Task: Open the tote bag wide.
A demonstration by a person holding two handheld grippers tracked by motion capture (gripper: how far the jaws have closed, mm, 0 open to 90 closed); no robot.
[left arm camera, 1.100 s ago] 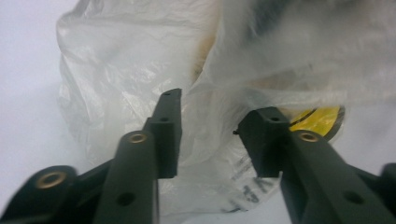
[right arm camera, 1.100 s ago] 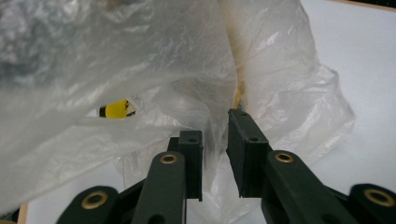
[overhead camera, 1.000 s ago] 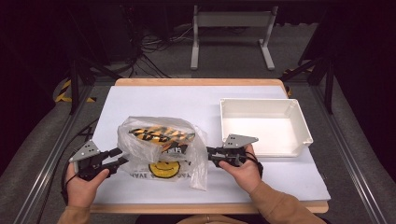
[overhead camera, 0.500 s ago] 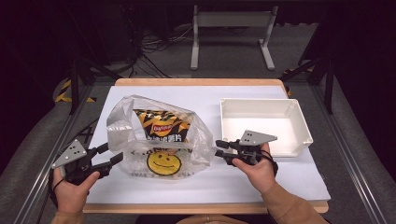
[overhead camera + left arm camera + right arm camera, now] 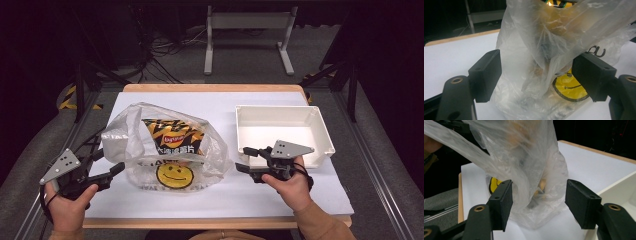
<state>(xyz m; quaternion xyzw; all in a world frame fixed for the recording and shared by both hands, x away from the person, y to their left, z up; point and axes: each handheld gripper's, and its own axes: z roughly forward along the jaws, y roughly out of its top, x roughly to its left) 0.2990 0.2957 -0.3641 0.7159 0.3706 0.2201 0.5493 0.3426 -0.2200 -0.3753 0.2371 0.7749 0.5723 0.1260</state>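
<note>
We see the left gripper (image 5: pixel 116 171) and the right gripper (image 5: pixel 243 159) with jaws apart, which have just been opening, clamped on nothing. Between them the clear plastic bag (image 5: pixel 167 150) holding a chip packet (image 5: pixel 172 137) stands on the white-covered table (image 5: pixel 210 192). A white tray (image 5: pixel 282 131) sits just beside it. Beyond lie grey carpet (image 5: pixel 240 75), cables (image 5: pixel 165 50) and a metal stand (image 5: pixel 247 25) in a dark room.

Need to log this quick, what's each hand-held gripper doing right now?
Left hand-held gripper: open, just released the plastic bag.
Right hand-held gripper: open, holding nothing.
</note>
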